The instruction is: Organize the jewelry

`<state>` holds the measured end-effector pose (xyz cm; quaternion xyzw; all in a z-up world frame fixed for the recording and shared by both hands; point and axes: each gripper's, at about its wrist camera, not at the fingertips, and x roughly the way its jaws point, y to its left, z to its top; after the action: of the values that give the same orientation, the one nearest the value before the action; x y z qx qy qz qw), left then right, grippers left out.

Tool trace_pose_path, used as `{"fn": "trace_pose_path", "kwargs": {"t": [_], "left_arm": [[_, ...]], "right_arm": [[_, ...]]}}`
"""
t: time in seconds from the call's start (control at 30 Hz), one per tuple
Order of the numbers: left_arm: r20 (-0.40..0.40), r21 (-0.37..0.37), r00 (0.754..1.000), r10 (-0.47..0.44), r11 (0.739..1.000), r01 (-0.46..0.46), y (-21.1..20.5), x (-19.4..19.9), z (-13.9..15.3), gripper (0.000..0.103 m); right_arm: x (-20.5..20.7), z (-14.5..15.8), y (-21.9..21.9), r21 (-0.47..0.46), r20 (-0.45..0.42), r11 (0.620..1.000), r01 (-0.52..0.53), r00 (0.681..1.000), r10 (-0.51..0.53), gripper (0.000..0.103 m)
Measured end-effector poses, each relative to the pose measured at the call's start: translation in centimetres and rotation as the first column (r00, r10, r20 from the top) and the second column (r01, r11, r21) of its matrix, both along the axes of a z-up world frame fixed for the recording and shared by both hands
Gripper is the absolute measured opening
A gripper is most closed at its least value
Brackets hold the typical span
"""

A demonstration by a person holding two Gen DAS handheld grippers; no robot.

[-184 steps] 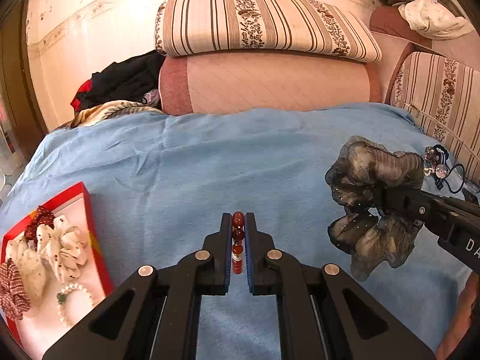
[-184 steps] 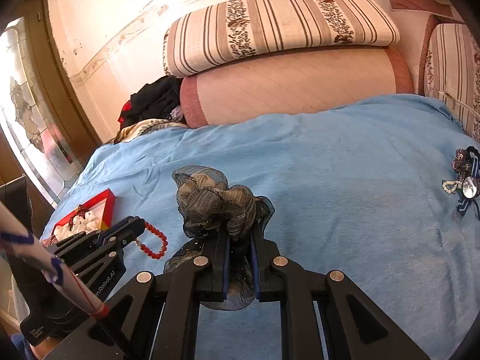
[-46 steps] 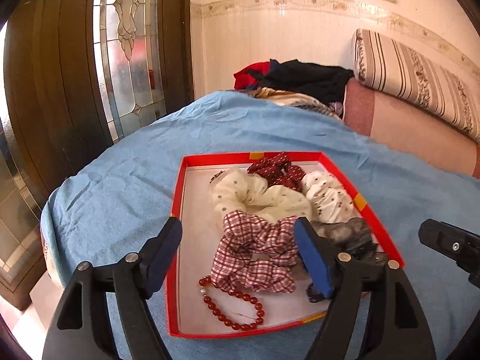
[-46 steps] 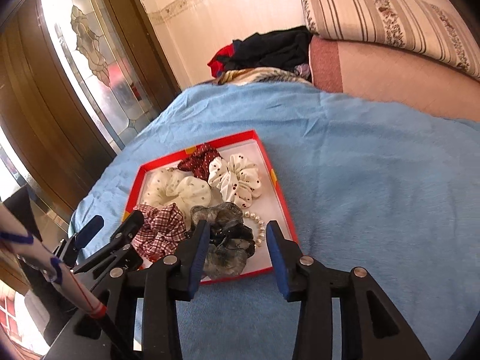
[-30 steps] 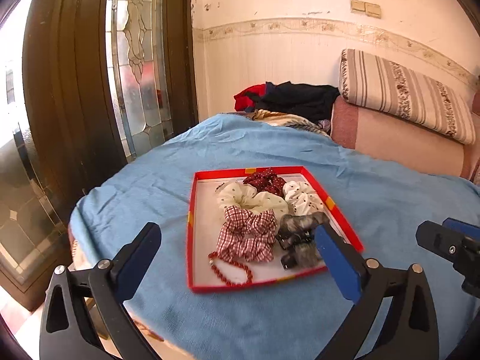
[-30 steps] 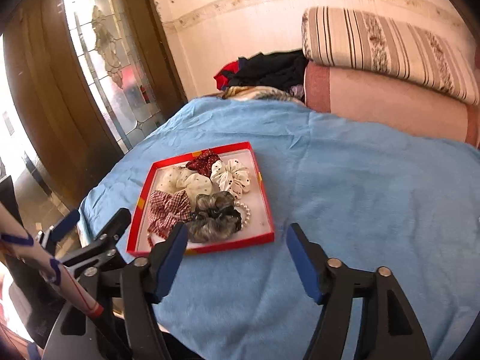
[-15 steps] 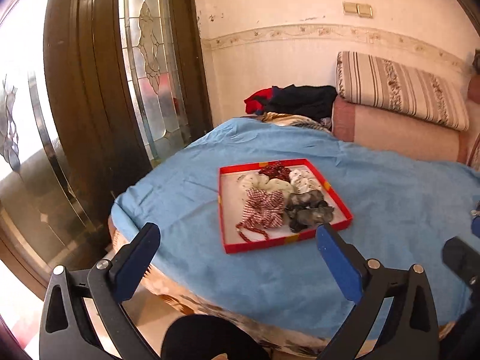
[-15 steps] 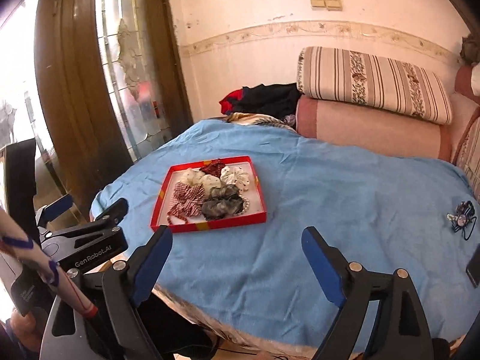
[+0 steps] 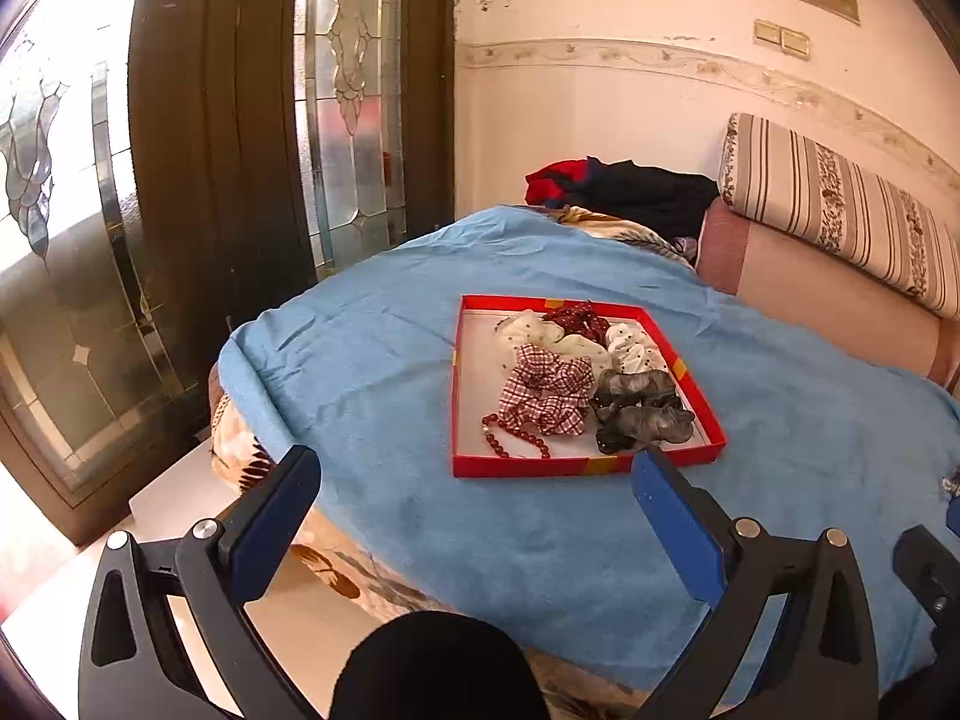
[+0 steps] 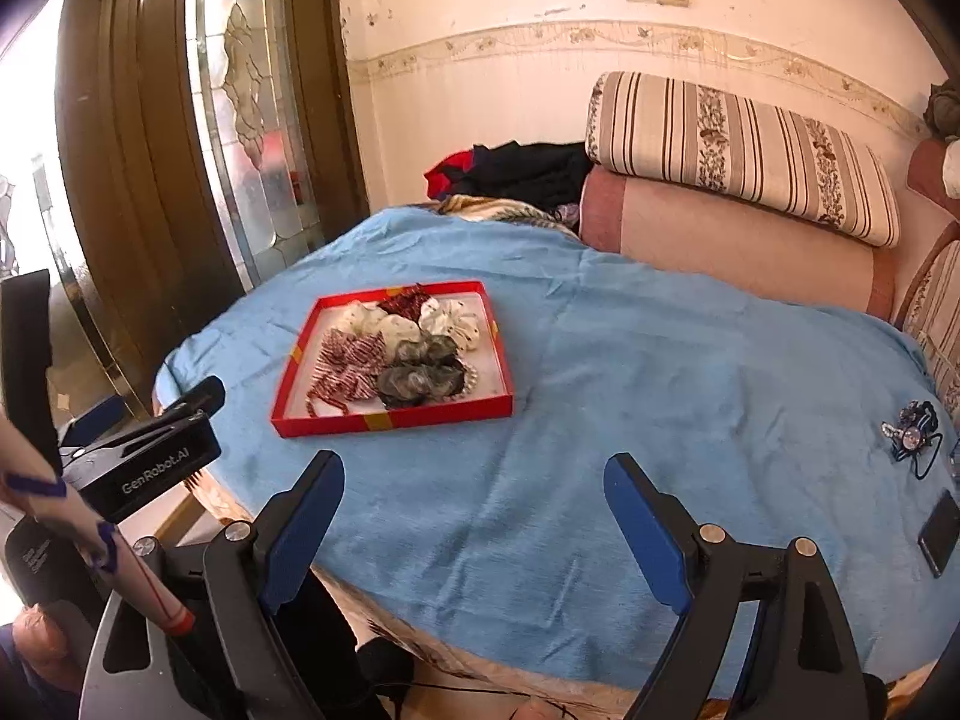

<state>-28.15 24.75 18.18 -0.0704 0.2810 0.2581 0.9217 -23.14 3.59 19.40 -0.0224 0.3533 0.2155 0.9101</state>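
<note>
From the left wrist camera, the left gripper (image 9: 474,510) is hanging back off the near edge of the bed, its blue fingers (image 9: 273,519) spread wide with nothing between them. A moment ago it was close over the red tray (image 9: 576,467); now the tray is sitting well ahead on the blue blanket (image 9: 372,372). The red bead bracelet (image 9: 510,437) it was carrying is lying in the tray's near corner beside the checked scrunchie (image 9: 546,390), and the grey scrunchie (image 9: 642,411) is resting at the near right side.

From the right wrist camera, the right gripper (image 10: 474,510) is also standing clear of the bed edge; its jaws have just been opening and now gape empty. The grey scrunchie it was clamping seconds back is sitting in the tray, just in front of the white dotted ones (image 10: 450,315). Far out on the blanket's right side, a small dark hair piece with sparkly stones (image 10: 912,435) is lying loose, near a black phone (image 10: 939,531).

I would judge both deliveries done and the pair pulling away to go after that last loose piece; the tray is already getting crowded.
</note>
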Motion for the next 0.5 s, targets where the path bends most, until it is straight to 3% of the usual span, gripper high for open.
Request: {"fn": "trace_pose_path", "kwargs": {"t": [0.5], "left_arm": [[-0.075,0.007,0.996,-0.044,0.999,0.045,-0.6,3.5,-2.3,0.103]], "right_arm": [[2.6,-2.9,0.4,-0.088,-0.033,0.996,0.024,0.999,-0.027,0.092]]}}
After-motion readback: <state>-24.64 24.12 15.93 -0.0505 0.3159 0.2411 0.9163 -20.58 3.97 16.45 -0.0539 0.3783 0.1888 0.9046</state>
